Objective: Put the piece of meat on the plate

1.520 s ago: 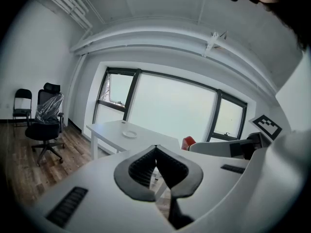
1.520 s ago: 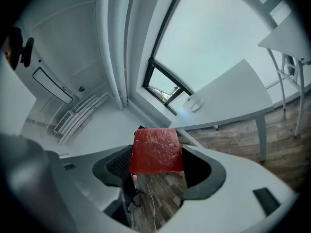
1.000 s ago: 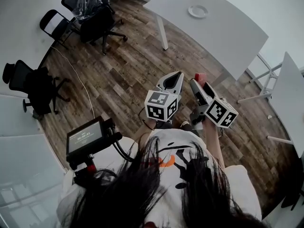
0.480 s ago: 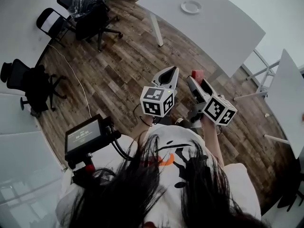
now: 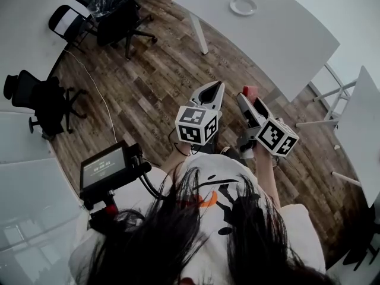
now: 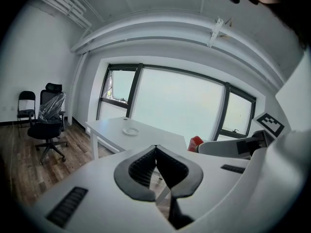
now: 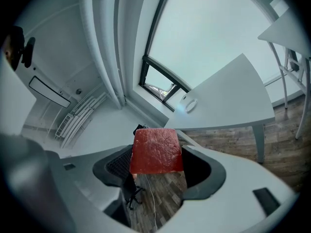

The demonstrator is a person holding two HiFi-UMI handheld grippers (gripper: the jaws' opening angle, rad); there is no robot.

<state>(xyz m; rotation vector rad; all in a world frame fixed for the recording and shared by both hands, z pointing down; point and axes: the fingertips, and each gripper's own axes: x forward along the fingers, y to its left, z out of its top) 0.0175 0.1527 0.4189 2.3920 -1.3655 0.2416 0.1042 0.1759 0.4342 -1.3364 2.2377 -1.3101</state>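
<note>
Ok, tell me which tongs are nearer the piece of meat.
Right. The right tongs are clamped on the piece of meat; the left tongs, shut and empty, sit apart to its left.

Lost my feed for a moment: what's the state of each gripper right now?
Left gripper: shut, holding nothing.
Right gripper: shut on the piece of meat.

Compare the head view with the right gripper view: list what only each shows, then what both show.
Head view only: the person's dark hair, a small screen and the grippers' marker cubes. Right gripper view only: the window and the broad red face of the piece of meat, clamped in the right gripper. Both: the white table, the plate on it and the wood floor.
</note>
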